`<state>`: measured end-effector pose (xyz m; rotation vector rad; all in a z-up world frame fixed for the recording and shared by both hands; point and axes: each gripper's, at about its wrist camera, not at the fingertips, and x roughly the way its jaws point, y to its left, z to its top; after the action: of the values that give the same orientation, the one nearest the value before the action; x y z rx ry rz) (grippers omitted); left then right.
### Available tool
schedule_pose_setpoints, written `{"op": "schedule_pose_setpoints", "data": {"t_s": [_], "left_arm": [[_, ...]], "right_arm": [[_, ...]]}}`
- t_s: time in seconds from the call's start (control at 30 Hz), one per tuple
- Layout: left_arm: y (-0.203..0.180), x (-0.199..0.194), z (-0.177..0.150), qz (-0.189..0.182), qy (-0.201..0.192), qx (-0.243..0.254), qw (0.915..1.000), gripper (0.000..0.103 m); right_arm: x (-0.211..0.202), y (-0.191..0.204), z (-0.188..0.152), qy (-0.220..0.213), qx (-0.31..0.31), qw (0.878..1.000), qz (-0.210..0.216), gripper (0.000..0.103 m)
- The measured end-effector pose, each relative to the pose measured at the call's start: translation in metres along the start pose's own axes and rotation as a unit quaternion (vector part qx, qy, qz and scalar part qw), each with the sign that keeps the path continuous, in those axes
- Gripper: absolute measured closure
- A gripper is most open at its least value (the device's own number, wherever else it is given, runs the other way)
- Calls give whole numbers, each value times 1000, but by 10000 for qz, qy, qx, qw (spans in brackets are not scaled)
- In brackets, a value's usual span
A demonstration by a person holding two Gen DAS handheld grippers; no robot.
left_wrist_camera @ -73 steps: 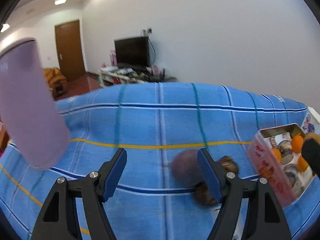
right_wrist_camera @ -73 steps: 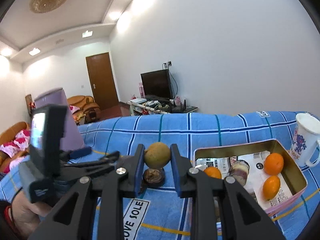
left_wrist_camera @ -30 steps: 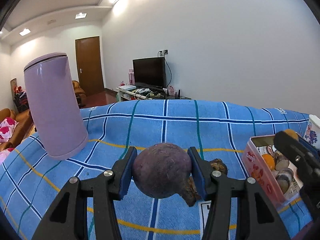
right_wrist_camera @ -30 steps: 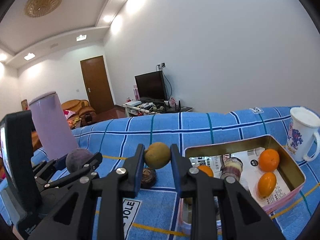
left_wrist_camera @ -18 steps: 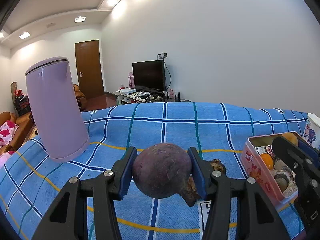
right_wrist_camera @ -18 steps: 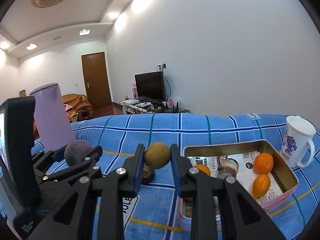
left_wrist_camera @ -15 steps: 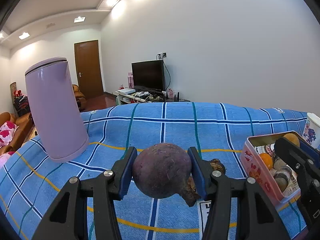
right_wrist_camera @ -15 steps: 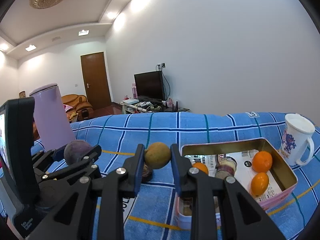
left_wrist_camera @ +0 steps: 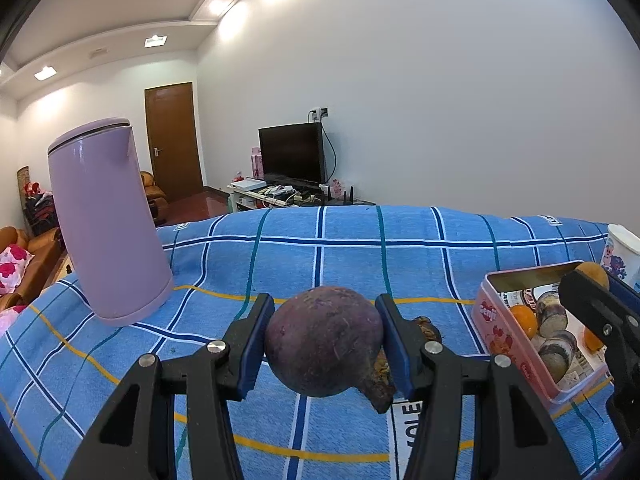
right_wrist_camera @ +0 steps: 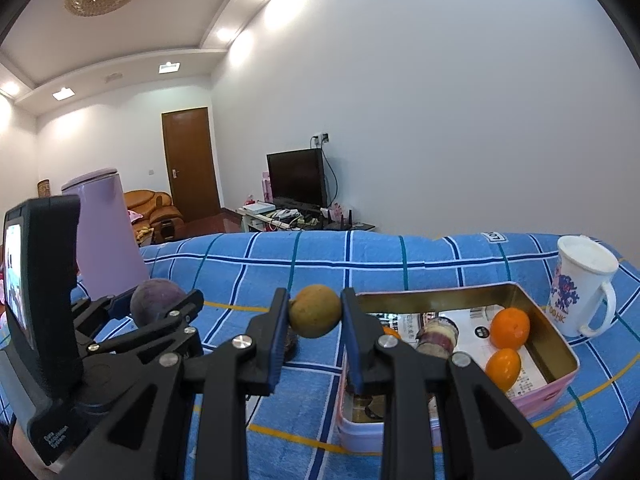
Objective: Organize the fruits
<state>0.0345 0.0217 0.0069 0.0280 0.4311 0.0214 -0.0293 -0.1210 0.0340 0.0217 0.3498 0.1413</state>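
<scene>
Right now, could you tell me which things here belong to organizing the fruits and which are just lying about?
Job:
- purple fruit in left gripper
- yellow-brown fruit in right gripper
- pink tin
- oranges

Lying about:
- lilac kettle
- white mug

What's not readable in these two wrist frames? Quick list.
- Dark fruit on the cloth: left wrist view, mostly hidden behind the purple fruit and the left gripper; type unclear.
- Near corner of the pink tin: right wrist view, covered by the right gripper holding the yellow-brown fruit.
- Cloth label: left wrist view, cut off by a finger.
- Mug: left wrist view, cropped at the edge.
</scene>
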Motion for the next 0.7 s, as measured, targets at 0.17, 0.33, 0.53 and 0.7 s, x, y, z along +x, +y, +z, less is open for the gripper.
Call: {"op": "schedule_pose_setpoints", "data": {"t_s": [0.17,0.33,0.53,0.7], "left_arm": [[-2,0,0,-78,14,13,10000,49],[-2,1,0,-98,35,-7,9999,49],[-2,0,0,-99,35,-23,9999,49],[-2,-1,0,-123,10,-30,9999,49]], "right_arm": [[0,-2,1,-13,28,10000,-26,74],[-1,-3,1,-16,21,10000,-54,74],[-3,-5,1,-54,-24,9999,-102,74],[-7,-9,1,-88,-13,9999,-131,74]]}}
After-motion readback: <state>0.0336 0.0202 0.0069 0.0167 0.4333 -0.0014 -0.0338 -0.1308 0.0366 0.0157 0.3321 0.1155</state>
